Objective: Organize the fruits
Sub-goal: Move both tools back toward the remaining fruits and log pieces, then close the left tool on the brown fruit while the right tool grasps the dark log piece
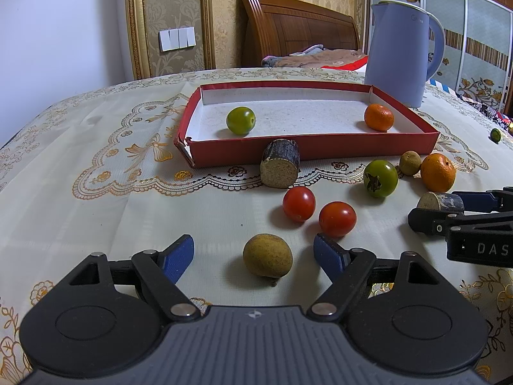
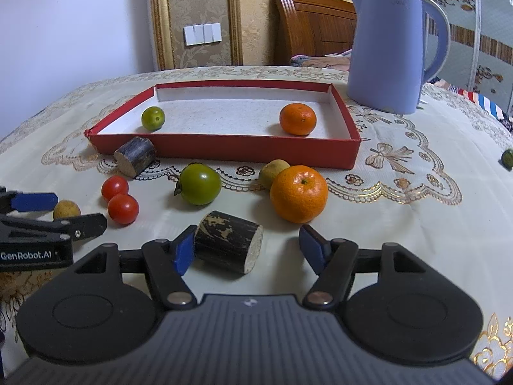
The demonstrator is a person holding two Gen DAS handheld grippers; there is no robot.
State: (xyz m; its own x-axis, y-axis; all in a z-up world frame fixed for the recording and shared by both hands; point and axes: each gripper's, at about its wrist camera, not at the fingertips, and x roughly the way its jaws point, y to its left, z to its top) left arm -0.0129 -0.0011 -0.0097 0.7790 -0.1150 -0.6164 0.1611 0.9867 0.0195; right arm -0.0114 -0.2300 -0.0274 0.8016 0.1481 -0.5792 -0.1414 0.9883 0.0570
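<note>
My left gripper [image 1: 253, 240] stands open around a brown longan [image 1: 267, 258] on the tablecloth, both blue pads clear of it. My right gripper [image 2: 247, 232] straddles a dark sugarcane piece [image 2: 228, 245]; its left pad touches the cane and its right pad stands apart. The red box [image 1: 307, 150] holds a green fruit [image 1: 241, 120] and a mandarin [image 1: 379, 117]. Loose in front of it lie two cherry tomatoes [image 1: 298, 203], a green tomato [image 1: 380, 178], a second longan [image 1: 410, 162], a mandarin [image 1: 437, 172] and another cane piece [image 1: 280, 168].
A blue kettle [image 1: 400, 51] stands behind the box's right corner. One small green fruit [image 1: 495, 135] lies far out to the right. The patterned tablecloth [image 1: 96, 192] spreads bare to the left of the fruits. The two grippers sit close side by side.
</note>
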